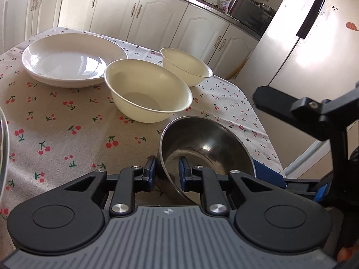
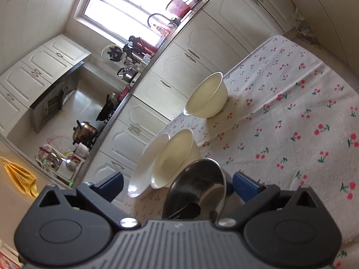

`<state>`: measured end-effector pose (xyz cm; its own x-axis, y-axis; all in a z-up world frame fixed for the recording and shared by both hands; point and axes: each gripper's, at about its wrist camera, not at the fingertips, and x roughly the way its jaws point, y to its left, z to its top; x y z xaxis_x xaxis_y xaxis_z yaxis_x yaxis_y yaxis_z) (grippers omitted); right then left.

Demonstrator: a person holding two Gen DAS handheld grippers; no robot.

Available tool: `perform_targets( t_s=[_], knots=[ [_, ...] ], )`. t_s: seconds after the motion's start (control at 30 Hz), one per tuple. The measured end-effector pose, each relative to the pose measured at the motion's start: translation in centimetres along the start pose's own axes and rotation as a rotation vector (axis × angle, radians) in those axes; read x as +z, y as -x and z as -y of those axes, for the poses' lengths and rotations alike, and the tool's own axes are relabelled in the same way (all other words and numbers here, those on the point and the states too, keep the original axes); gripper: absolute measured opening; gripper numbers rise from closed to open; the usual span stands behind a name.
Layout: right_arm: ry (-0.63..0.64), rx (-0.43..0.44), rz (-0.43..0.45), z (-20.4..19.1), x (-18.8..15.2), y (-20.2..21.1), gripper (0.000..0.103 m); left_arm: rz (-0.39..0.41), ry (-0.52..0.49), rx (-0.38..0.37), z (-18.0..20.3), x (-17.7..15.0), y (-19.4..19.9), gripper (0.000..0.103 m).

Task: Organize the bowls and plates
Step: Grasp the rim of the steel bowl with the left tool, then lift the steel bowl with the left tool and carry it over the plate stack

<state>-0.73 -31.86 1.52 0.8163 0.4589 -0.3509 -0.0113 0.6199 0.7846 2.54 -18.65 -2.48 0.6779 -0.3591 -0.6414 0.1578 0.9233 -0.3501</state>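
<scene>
Okay, left to right in my left wrist view: white plate (image 1: pixel 67 60) sits far left on the cherry-print desk (image 1: pixel 56 121), empty. Just beside it, rim nearly touching, the nearer cream bowl (image 1: pixel 147 90); the farther cream bowl (image 1: pixel 185 66) is behind and right of it, near the desk's far edge. Closest to me, the steel bowl (image 1: pixel 206 148), tipped up on its side with the opening facing right and away.

Handling guess: steel bowl is light, stiff, slick and thin-walled, so the rim is the only sensible hold; it could pivot or slip out of a pinch. Cream bowls and plate look rigid and breakable, probably ceramic or melamine, can't tell which; take those by the rim too, and set down gently.

Left tool (image 1: pixel 167 168): closed down narrow on the steel bowl's rim, one pad outside the wall, one inside. It has the bowl.

Right tool (image 2: pixel 177 182): spread as wide as it goes, blue pads either side of the steel bowl (image 2: pixel 197 186), neither pad pressing on it. Holding nothing. In this view the plate (image 2: pixel 145 168) and near cream bowl (image 2: pixel 175 157) sit just past the steel bowl, the other cream bowl (image 2: pixel 206 96) farther on.
</scene>
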Motion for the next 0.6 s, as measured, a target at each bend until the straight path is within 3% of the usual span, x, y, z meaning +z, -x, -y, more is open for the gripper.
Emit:
perform_targets(
  t_s=[0.6],
  knots=[
    [0.007,0.049,-0.002,-4.1,-2.0,0.1,0.103,0.06,0.052,-0.004,-2.9,0.8,4.1,0.018]
  ],
)
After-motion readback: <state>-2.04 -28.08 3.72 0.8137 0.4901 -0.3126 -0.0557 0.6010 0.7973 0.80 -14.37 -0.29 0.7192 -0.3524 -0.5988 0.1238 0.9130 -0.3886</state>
